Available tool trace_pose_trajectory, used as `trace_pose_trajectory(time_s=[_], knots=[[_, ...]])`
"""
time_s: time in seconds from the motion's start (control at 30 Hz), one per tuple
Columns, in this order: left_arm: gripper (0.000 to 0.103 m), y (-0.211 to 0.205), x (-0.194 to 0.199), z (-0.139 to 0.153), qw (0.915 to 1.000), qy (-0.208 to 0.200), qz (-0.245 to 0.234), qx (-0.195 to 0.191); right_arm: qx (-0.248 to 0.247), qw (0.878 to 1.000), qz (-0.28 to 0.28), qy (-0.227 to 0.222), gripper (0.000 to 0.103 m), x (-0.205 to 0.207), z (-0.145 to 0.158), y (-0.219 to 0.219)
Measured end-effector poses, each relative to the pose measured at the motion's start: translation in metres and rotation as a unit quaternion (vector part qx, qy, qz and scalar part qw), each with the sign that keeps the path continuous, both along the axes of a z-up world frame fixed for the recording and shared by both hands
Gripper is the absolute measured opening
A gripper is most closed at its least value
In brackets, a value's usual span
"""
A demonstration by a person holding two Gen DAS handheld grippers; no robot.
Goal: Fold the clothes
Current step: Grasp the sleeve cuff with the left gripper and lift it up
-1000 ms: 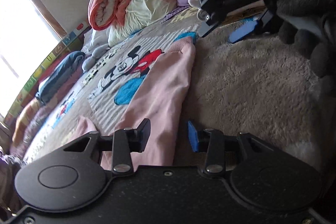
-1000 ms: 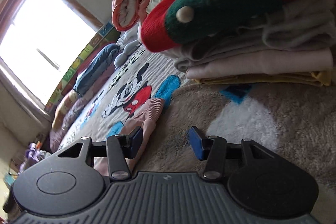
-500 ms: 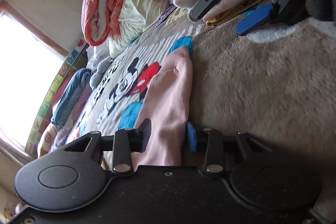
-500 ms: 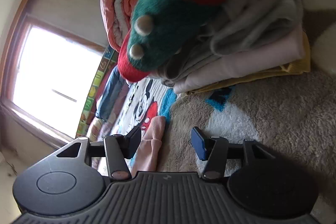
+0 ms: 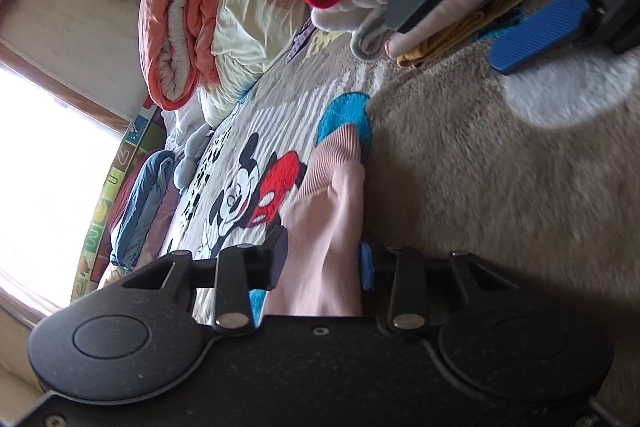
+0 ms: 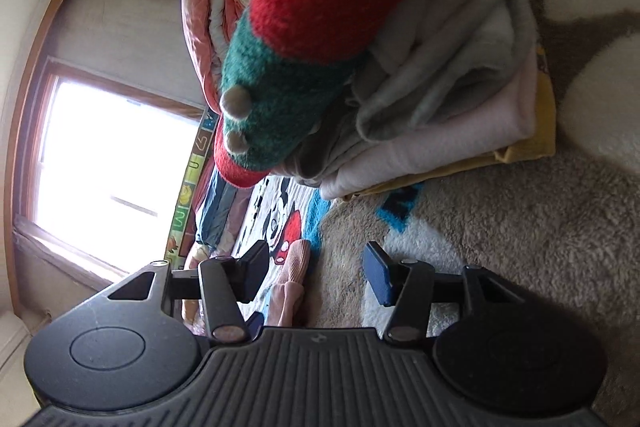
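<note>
A pink garment (image 5: 320, 227) with a ribbed cuff lies on the Mickey Mouse blanket (image 5: 240, 183), beside a beige furry rug (image 5: 500, 179). My left gripper (image 5: 322, 261) is open, its jaws on either side of the pink garment, low on it. My right gripper (image 6: 316, 269) is open and empty above the rug's edge; the pink cuff (image 6: 298, 259) shows between its jaws, farther off. It also shows in the left wrist view (image 5: 480, 3), top right, with its blue pad (image 5: 540, 35) in front of the folded stack.
A stack of folded clothes (image 6: 440, 99), topped by a red and green knit (image 6: 320, 27), stands on the rug. Rolled quilts (image 5: 208, 19) lie against the far wall. A blue bundle (image 5: 140, 203) lies by the bright window (image 6: 100, 155).
My left gripper has dropped lower onto the pink garment, which now sits between its jaws. My right gripper has risen and tilted, so the folded stack looks closer.
</note>
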State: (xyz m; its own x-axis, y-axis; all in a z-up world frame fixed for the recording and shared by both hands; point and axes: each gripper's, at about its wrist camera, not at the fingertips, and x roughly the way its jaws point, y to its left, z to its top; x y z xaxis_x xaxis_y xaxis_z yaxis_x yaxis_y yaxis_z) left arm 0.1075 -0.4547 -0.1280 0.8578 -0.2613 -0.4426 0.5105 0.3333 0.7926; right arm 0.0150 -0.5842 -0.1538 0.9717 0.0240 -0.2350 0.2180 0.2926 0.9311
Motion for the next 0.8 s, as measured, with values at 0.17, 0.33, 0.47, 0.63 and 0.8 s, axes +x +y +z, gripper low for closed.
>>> trace_pose_trajectory(time_s=[0.17,0.33,0.47,0.63,0.8], knots=[[0.022,-0.013,0.011,0.002,0.9998,0.019,0.002,0.009,0.013,1.000,-0.012,-0.012,0.053,0.001,-0.004,0.004],[0.004,-0.014,0.023,0.019,0.9970,0.072,0.016,-0.024,0.026,0.999,-0.026,-0.025,0.053,0.001,-0.008,0.008],[0.004,0.003,0.037,0.052,0.9837,0.146,0.036,-0.099,0.026,0.998,-0.034,-0.035,0.053,-0.001,-0.006,0.015],[0.004,0.034,0.057,0.097,0.9515,0.230,0.061,-0.196,0.010,0.998,-0.006,-0.054,0.056,-0.006,0.003,0.038],[0.004,0.070,0.066,0.137,0.9287,0.256,0.069,-0.259,-0.101,0.990,0.081,-0.064,0.058,0.001,0.036,0.079]])
